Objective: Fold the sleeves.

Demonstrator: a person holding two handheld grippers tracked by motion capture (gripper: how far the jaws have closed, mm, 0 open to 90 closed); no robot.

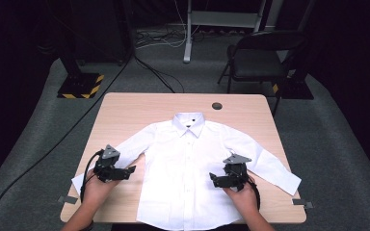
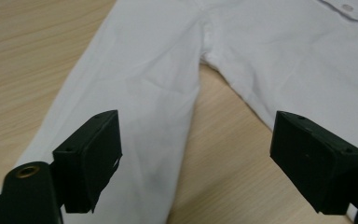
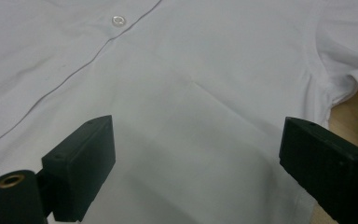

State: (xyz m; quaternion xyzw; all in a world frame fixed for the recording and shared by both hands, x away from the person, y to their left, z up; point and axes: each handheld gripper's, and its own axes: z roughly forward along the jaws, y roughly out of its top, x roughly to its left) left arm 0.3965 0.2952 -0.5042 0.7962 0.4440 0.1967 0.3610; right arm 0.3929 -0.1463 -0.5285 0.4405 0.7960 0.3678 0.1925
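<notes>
A white shirt [image 1: 185,168] lies flat on the table [image 1: 125,103], with one gripper on each side of it.

The shirt is spread face up in the middle of the table, its collar toward the far edge, its hem at the near edge, and both sleeves going out toward the near corners. The left gripper [image 1: 125,172] is near the left near corner, above the left sleeve [image 2: 135,93]; its jaws are spread wide, with nothing between them, and under them is the sleeve and bare wood at the armpit. The right gripper [image 1: 215,179] is over the right side of the shirt's body, close to the near edge; its jaws are also spread wide and pinch nothing, only the white cloth and one button [image 3: 118,20] are seen below them.
</notes>
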